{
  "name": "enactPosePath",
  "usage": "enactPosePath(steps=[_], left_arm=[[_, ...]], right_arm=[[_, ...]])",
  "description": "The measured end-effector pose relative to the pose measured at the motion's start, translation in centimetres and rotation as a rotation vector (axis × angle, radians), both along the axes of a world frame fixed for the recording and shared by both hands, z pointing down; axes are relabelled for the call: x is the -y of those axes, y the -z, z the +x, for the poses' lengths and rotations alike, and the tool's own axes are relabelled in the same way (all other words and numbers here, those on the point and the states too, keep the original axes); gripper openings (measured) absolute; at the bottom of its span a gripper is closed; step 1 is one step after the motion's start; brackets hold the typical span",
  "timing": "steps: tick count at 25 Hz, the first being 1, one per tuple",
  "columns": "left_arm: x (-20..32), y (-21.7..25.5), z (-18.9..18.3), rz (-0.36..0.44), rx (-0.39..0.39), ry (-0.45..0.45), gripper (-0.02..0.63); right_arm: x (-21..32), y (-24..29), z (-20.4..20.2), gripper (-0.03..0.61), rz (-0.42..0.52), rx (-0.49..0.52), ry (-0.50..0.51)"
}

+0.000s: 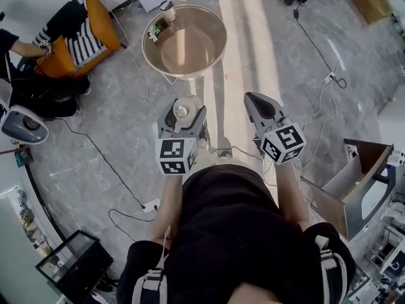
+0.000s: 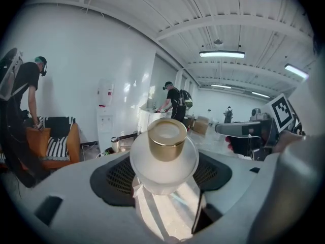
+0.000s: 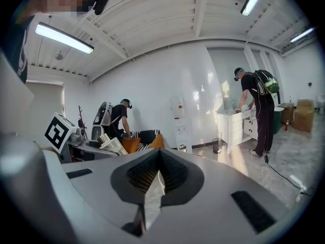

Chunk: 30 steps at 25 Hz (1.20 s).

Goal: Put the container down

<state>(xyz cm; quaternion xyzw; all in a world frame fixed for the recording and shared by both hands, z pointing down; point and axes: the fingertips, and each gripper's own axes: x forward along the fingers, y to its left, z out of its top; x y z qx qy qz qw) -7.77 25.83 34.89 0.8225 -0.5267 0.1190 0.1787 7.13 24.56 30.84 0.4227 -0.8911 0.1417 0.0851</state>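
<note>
A frosted white container [image 1: 182, 111] with a gold cap [image 2: 167, 139] is clamped upright between the jaws of my left gripper [image 1: 183, 114], held at waist height above the floor. In the left gripper view the container [image 2: 163, 161] fills the gap between the jaws, which press on its sides. My right gripper [image 1: 255, 102] hovers level with it to the right, jaws shut with nothing between them. In the right gripper view the right gripper [image 3: 152, 181] shows its pads pressed together. A round metal-rimmed table [image 1: 212, 49] stands just ahead of both grippers.
A cup [image 1: 168, 9] and a small green item [image 1: 156, 30] sit at the table's far left rim. An orange chair [image 1: 101, 24] is at left, cables [image 1: 104, 160] and a power strip [image 1: 152, 204] lie on the floor, and a cardboard box [image 1: 351, 182] is at right. People stand around the room.
</note>
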Motion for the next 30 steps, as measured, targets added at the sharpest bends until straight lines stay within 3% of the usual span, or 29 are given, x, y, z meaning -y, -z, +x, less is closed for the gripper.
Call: enactPosePath(steps=[13,30], left_arm=[[9.1,0.0,-5.8,0.006,0.007,-0.058,0.344],[14.0,-1.4,-5.1,-0.027,-0.013,-0.101,0.344]], right_arm=[[7.6,1.5,-5.1,0.003,0.036,0.010,-0.060],[12.1,-0.2,-4.1,0.003,-0.020,0.000,-0.112]])
